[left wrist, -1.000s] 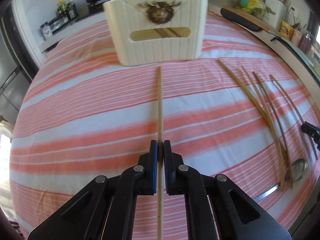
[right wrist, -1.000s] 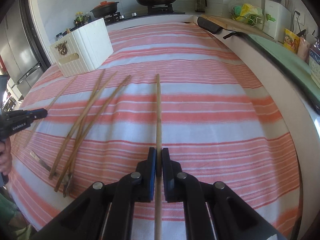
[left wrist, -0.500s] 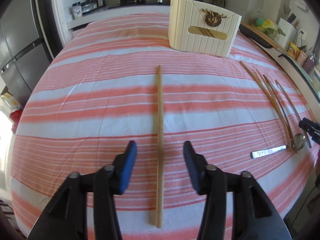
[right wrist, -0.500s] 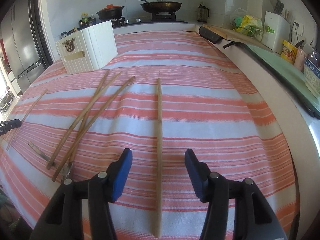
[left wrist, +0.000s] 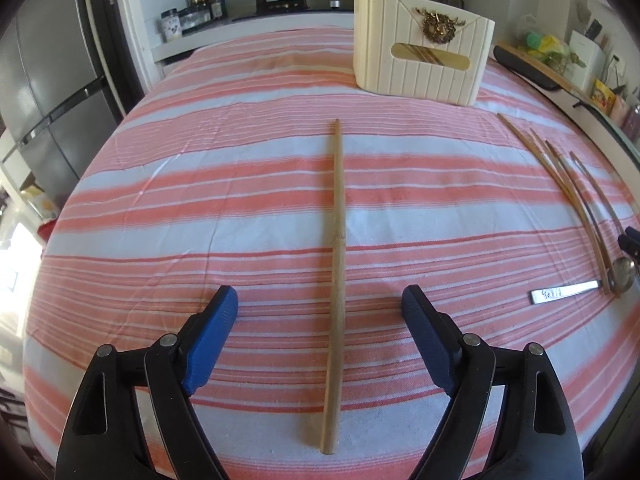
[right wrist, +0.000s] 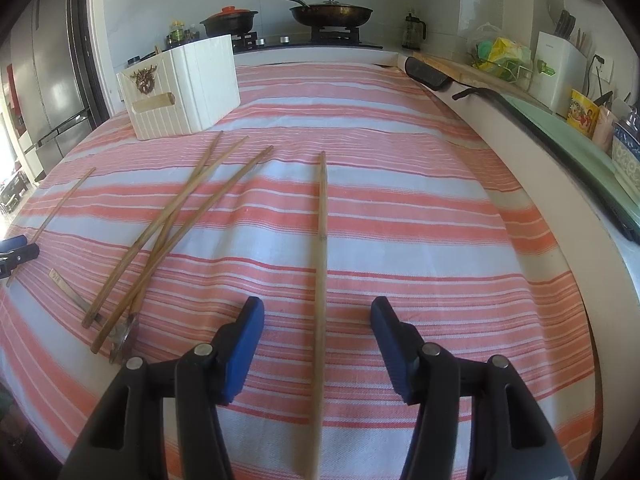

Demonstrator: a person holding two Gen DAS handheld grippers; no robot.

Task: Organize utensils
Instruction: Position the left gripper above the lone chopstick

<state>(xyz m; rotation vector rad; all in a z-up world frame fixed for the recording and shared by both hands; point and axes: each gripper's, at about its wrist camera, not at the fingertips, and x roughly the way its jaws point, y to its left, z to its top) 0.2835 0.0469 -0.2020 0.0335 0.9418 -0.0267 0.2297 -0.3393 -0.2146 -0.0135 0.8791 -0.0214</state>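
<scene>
Chopstick (left wrist: 337,240) | light, stiff, slippery; grasp mid-length | left hand-held gripper (left wrist: 320,308) jaws just spreading, empty; right hand-held gripper (right wrist: 317,316) released too.

On the striped cloth (left wrist: 200,208), wide bare room is seen to the left of the single chopstick (left wrist: 337,272) and between it and the white box (left wrist: 420,60), which stands upright at the far end. To the right, passage is narrowed by a loose bundle of chopsticks (left wrist: 560,184) lying crossed over a metal spoon (left wrist: 576,290). In the right wrist view, the cloth (right wrist: 420,208) beyond the lone chopstick (right wrist: 321,264) is left bare up to the raised counter edge (right wrist: 532,184), where passage is bounded.
</scene>
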